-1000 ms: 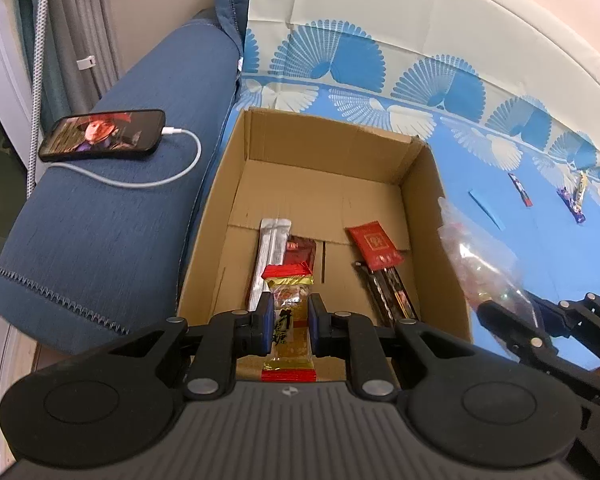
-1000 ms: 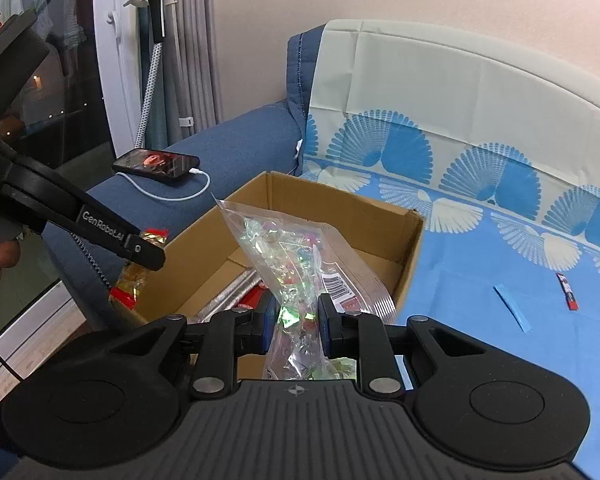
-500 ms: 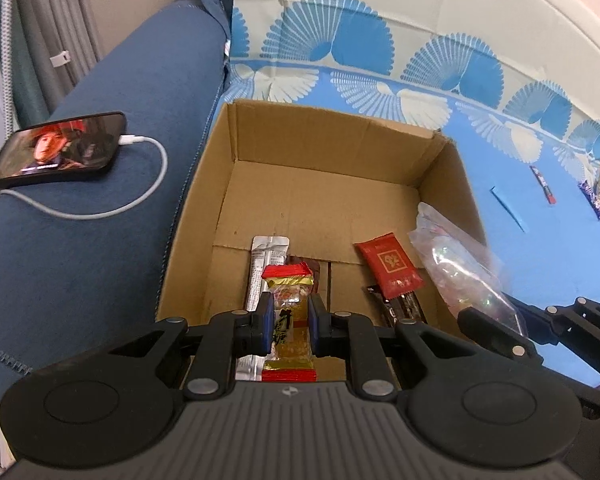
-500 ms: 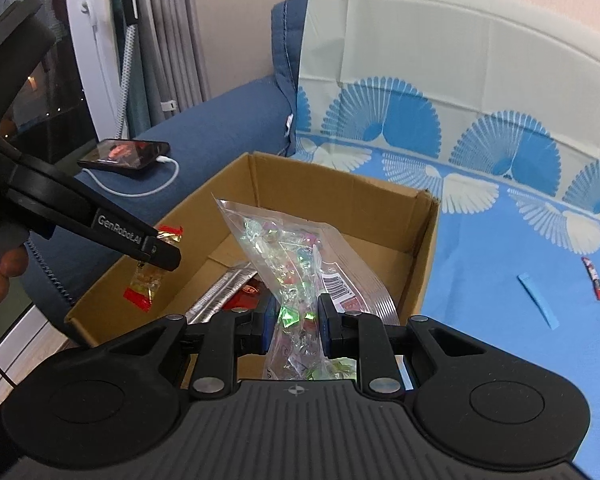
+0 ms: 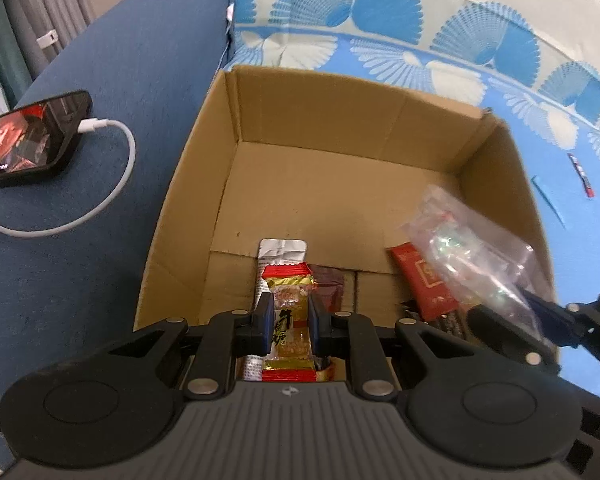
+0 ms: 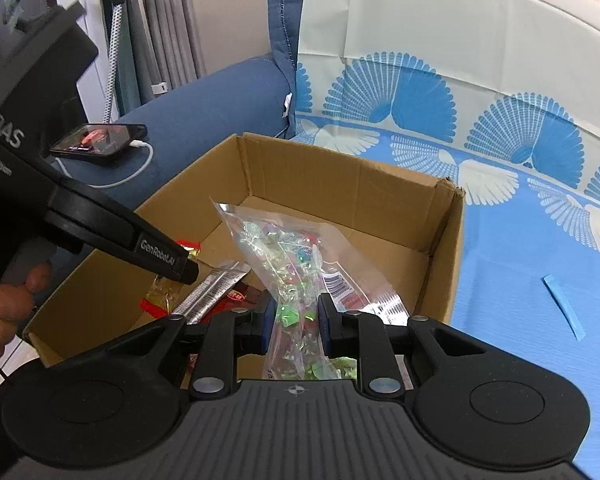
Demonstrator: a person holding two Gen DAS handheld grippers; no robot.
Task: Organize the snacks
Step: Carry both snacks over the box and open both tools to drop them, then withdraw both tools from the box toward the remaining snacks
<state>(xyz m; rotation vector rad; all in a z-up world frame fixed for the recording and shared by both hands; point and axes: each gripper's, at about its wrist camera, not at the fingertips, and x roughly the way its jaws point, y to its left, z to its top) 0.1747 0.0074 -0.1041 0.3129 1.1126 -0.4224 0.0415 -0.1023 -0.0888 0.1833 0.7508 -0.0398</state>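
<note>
The left gripper [image 5: 289, 322] pinches a gold-and-red snack packet [image 5: 291, 312] above the cardboard box [image 5: 340, 120] (open-topped).

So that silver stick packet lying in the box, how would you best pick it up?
Probably by its far, crimped end, coming from above. The silver packet lies flat on the box floor, its near end hidden under the gold candy in the left gripper; jaws should span its narrow width.

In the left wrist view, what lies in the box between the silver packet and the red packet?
A dark red wrapper lies on the cardboard box floor beside the silver packet; bare cardboard runs from there to the red packet. The left wrist view shows this.
</note>
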